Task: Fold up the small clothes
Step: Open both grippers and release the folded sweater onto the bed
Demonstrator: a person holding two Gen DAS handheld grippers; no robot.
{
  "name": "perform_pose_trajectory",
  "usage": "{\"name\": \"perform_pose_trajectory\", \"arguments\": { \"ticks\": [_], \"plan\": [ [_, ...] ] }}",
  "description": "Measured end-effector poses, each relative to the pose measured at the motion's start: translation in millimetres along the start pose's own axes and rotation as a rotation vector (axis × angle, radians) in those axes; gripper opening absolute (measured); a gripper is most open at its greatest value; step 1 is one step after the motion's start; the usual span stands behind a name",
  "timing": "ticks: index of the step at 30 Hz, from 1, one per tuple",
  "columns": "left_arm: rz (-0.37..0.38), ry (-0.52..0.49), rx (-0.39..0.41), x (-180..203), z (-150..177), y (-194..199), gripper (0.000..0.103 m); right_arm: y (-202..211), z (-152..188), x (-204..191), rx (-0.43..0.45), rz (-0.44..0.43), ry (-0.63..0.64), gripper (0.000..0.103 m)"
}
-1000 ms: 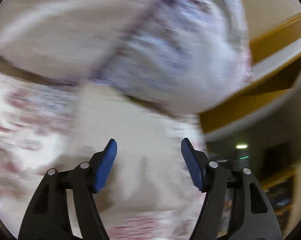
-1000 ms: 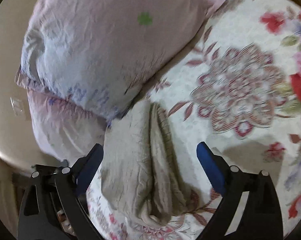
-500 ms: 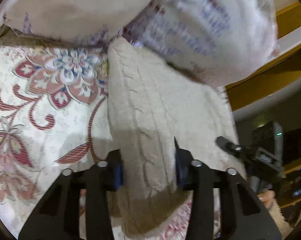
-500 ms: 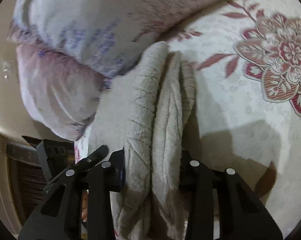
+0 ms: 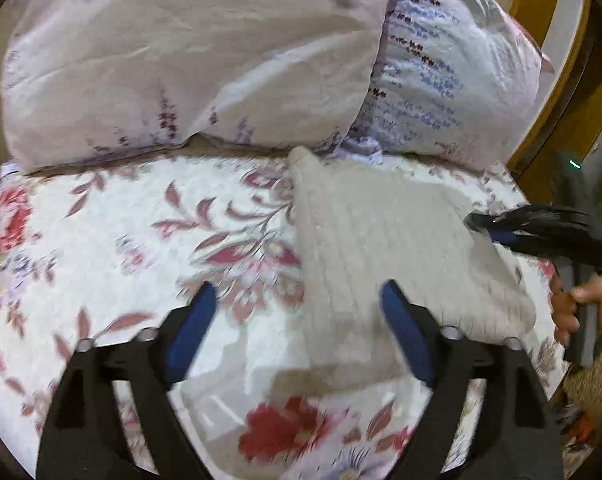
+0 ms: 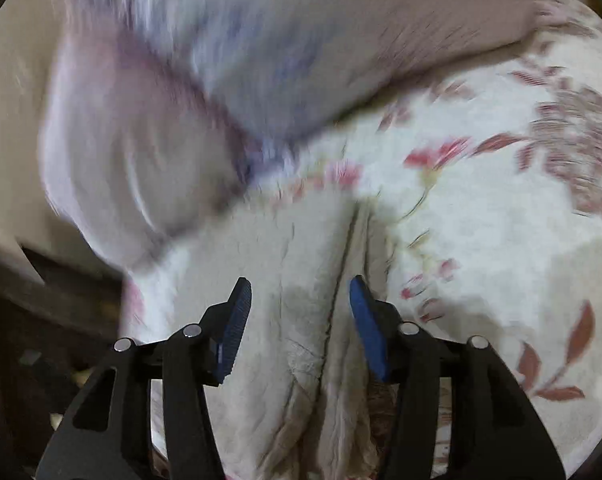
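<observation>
Left wrist view shows one folded beige knit garment (image 5: 385,248) lying flat on the floral bedspread (image 5: 113,248), its far corner touching the foot of two pillows: one pale pink pillow (image 5: 189,60) on the left and one blue-patterned pillow (image 5: 453,76) beside it on the right. The left gripper (image 5: 297,324) has its two blue-padded fingers spread wide and holds nothing; the left finger sits over bare bedspread, the right finger over the near edge of the garment. At the right edge of this view the right gripper (image 5: 497,228) reaches in at the garment's right side, with one hand (image 5: 581,304) wrapped around its handle. A wooden bed frame (image 5: 557,92) rises behind the blue-patterned pillow.

Right wrist view is blurred. Its two blue pads stand apart, with a clear gap between them, and the garment's layered folds (image 6: 301,320) lie directly beneath and between them; whether the pads touch the cloth cannot be told, but they are not pinching it. The two pillows appear as smeared shapes up and to the left, and the bedspread runs off to the right
</observation>
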State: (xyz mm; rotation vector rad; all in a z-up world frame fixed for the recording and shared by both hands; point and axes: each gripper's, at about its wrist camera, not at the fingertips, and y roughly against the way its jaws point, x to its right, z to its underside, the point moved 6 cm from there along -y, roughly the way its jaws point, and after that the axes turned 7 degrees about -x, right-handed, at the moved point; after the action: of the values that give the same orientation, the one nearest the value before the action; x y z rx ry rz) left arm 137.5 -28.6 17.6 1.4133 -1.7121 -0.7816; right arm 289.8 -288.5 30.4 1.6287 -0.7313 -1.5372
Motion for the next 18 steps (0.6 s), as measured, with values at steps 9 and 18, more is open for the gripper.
{"name": "perform_pose_trajectory", "arguments": {
  "ticks": [9, 18],
  "plan": [
    [-0.122, -0.025, -0.077, -26.4, 59.6, 10.8, 0.101, 24.3, -11.6, 17.9, 0.176, 0.079, -0.129, 0.014],
    [-0.136, -0.059, -0.128, -18.0, 77.9, -1.8, 0.101, 13.8, 60.4, -21.2, 0.074, 0.018, 0.046, 0.042]
  ]
}}
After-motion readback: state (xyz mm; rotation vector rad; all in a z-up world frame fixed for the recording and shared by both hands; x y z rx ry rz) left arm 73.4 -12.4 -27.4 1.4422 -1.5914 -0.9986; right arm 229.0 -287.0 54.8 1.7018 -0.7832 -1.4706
